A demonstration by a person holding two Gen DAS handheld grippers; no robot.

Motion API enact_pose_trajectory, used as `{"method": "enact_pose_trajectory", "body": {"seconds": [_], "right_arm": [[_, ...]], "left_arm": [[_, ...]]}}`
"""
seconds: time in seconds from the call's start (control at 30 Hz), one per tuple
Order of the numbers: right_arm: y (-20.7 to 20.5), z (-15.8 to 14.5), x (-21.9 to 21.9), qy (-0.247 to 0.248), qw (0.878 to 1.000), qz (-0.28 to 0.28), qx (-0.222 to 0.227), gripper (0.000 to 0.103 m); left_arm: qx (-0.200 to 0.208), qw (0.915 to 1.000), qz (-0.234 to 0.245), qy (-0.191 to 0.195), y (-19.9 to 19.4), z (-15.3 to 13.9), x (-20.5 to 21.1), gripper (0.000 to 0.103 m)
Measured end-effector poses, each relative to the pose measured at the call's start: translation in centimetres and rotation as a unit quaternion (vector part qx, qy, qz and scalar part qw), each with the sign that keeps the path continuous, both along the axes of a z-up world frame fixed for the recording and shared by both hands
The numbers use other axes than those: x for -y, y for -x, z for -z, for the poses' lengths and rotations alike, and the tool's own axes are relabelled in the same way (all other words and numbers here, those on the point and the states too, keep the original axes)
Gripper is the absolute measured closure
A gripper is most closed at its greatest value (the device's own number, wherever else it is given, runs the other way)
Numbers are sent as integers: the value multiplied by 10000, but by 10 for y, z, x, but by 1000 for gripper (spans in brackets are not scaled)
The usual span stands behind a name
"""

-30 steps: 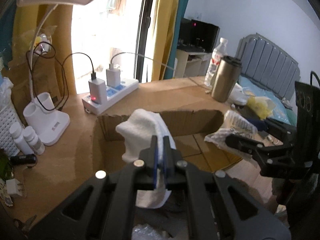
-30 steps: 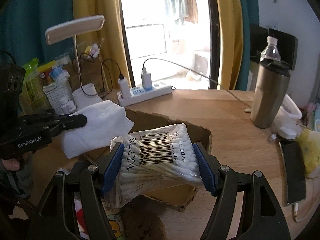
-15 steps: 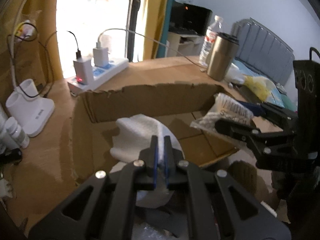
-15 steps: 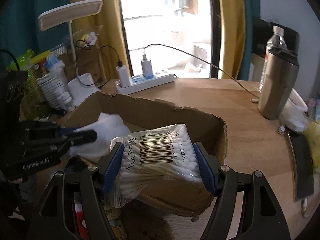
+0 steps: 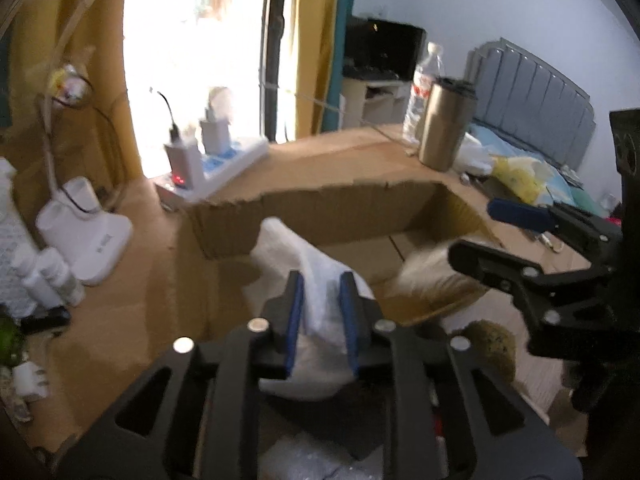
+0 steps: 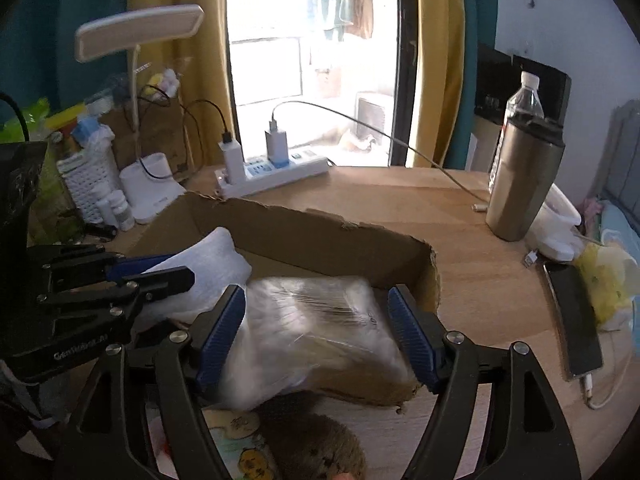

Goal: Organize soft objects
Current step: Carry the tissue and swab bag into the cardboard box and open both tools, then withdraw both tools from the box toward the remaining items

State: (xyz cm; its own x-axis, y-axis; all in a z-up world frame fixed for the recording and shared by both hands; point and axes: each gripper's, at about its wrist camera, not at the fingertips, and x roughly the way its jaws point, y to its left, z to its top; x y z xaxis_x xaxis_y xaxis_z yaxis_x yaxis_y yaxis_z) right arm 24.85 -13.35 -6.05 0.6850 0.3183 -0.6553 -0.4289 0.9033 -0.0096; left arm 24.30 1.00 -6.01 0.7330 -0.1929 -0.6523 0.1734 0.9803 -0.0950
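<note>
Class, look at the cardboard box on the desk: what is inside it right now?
Over the cardboard box hang a white cloth between the left gripper's fingers and a bag of cotton swabs between the right gripper's. Part of the bare floor shows; the rest is covered by them.

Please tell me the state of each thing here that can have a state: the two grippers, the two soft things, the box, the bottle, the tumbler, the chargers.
left gripper: open, fingers apart around the towel
right gripper: open
white towel: released, over the box
cotton swab pack: blurred, dropping into the box
cardboard box: open on top
water bottle: capped
steel tumbler: lid on, upright
chargers: plugged in
</note>
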Motion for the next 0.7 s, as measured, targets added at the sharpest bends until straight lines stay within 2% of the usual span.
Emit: {"method": "enact_pose_trajectory", "body": {"seconds": [0.03,0.07,0.1,0.13,0.3,0.47,0.7], "right_arm": [[2,-3,1,-26,10000,-50,51,21],[4,-7,3,-40,9999,-98,118,21],[5,-9,4,-53,9998,-132,139,21],[6,-11,6,-74,9997,-167,154,21],[10,-20,20,-274,9991,-254,180,21],[15,-25,28,-295,9989,-311,163,21],[38,-34,31,-377,9985,-242,306,21]], "left_arm": [[45,10000,-66,-35,3,-2,-1,76],[67,9999,-137,-28,7,-5,-1,60],[69,9998,-191,-7,9,-6,0,37],[93,9996,-258,33,12,-8,0,30],[315,9978,-576,60,32,-24,2,29],[534,9943,-882,265,55,-36,-1,28],[824,9922,-854,374,85,-54,-7,28]]}}
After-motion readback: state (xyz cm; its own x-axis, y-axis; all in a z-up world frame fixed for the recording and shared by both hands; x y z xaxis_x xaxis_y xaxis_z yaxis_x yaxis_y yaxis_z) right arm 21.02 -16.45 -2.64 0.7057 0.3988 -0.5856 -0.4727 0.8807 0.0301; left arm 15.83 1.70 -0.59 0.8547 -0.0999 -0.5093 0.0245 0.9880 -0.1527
